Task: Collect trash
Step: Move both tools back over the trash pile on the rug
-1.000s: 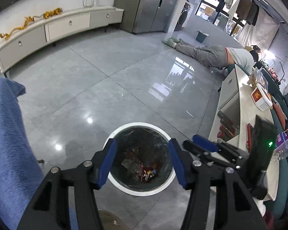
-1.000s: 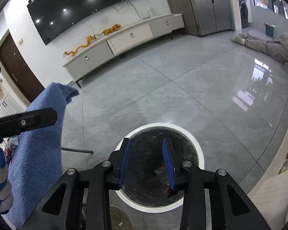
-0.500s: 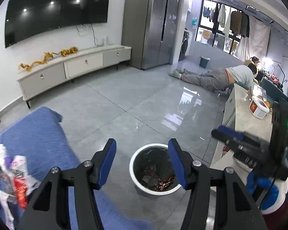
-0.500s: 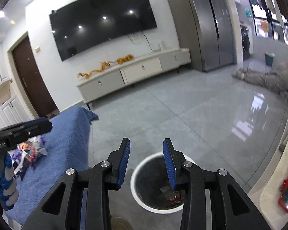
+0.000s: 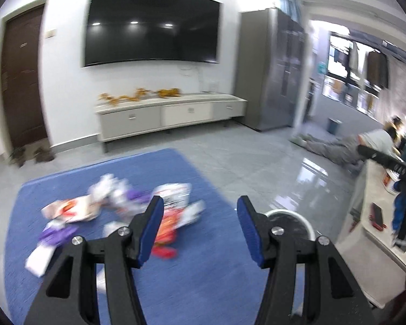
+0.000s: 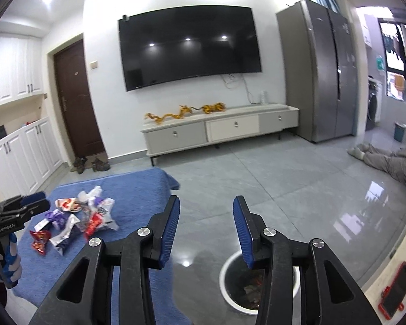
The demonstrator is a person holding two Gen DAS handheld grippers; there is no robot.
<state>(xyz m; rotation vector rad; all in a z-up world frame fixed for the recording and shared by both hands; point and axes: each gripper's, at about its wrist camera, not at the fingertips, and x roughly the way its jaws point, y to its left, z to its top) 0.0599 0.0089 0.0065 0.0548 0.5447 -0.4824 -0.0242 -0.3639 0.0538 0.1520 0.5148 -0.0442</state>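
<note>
Both claws are spread wide and carry nothing — the left gripper [image 5: 200,216] aims at the wrappers [image 6: 75,222] heaped on the blue cloth [image 6: 138,189], probably for the next pick. The right gripper [image 6: 206,222] hangs above the bin [image 6: 230,295] — just beside the cloth, trash already inside.

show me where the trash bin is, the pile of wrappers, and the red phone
trash bin [image 6: 228,295], right wrist view, on its white rim at the left.
pile of wrappers [image 6: 75,220], right wrist view, middle of the heap on the blue cloth.
red phone [image 6: 396,289], right wrist view, centre of its dark screen.
</note>
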